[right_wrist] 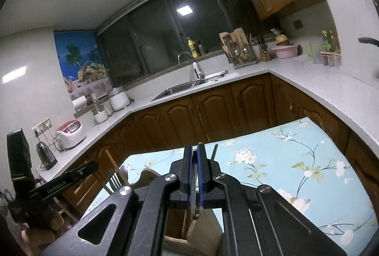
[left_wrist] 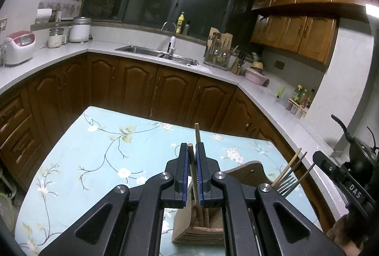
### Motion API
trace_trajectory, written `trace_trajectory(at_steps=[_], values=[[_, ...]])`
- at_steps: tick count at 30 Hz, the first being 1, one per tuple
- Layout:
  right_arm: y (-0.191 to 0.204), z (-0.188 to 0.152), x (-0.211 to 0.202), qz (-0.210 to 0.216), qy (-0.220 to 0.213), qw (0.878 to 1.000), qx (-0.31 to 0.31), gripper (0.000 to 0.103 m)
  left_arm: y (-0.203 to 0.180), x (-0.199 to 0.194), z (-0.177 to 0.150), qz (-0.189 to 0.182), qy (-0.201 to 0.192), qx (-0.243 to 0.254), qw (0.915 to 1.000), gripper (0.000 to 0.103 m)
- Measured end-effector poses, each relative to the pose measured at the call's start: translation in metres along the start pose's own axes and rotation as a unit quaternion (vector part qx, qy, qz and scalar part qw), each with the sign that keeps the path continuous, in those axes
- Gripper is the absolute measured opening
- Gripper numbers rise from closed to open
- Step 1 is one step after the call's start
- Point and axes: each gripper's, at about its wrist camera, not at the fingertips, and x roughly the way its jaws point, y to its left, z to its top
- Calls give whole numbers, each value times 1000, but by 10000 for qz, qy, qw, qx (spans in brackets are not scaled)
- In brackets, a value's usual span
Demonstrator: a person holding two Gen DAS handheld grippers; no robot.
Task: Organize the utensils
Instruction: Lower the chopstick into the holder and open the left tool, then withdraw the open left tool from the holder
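My left gripper (left_wrist: 192,149) is shut on a pair of wooden chopsticks (left_wrist: 194,175) whose lower ends reach down into a wooden utensil holder (left_wrist: 199,231) on the floral table. A fork (left_wrist: 290,181) and another chopstick (left_wrist: 285,171) stand in the holder's right part. My right gripper (right_wrist: 194,150) is shut on a thin metal utensil handle (right_wrist: 194,194) above the same wooden holder (right_wrist: 201,227). A fork (right_wrist: 115,179) and a chopstick (right_wrist: 113,167) stand at its left. The metal utensil's head is hidden.
The light blue floral tablecloth (left_wrist: 106,161) covers the table. Brown cabinets and a white countertop (left_wrist: 59,57) wrap around behind, with a sink (left_wrist: 156,52), rice cooker (left_wrist: 19,47) and cutlery rack (left_wrist: 219,49). The right gripper's body (left_wrist: 343,182) shows at the right edge.
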Motion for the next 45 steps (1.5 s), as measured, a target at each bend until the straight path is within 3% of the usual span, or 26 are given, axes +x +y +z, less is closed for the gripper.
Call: trace_trajectory(at_steps=[23,27,30,32,34,36,38,40,41,43,45], values=[[-9,3,15,18,217,9998,-6,4,8,16,8,-66,143,-197,9997,6],[-10,3,16,47,241,9997,56,10,9,16,10,-23,139,-240,9996,24],[-7,5,16,57,214,9997,79,10,5,16,11,2,113,-224,9997,28],[-5,5,14,76,183,9998,79,11,3,15,12,6,106,-208,9997,35],[-4,6,11,132,107,9998,81,25,1,12,11,55,68,-167,9998,50],[-2,7,5,193,-40,9998,53,35,0,8,9,88,29,-155,9998,58],[1,8,-2,202,-196,9996,14,39,0,4,7,121,5,-160,9998,66],[3,9,-4,231,-209,9995,-2,47,1,1,4,176,11,-206,9996,80],[3,9,-5,235,-196,9995,1,48,1,-1,3,208,6,-229,9995,83],[3,8,-5,187,-169,9997,12,65,3,-6,2,217,14,-276,9994,85],[4,5,-7,116,-186,9998,-11,75,4,-9,1,245,53,-297,9992,90]])
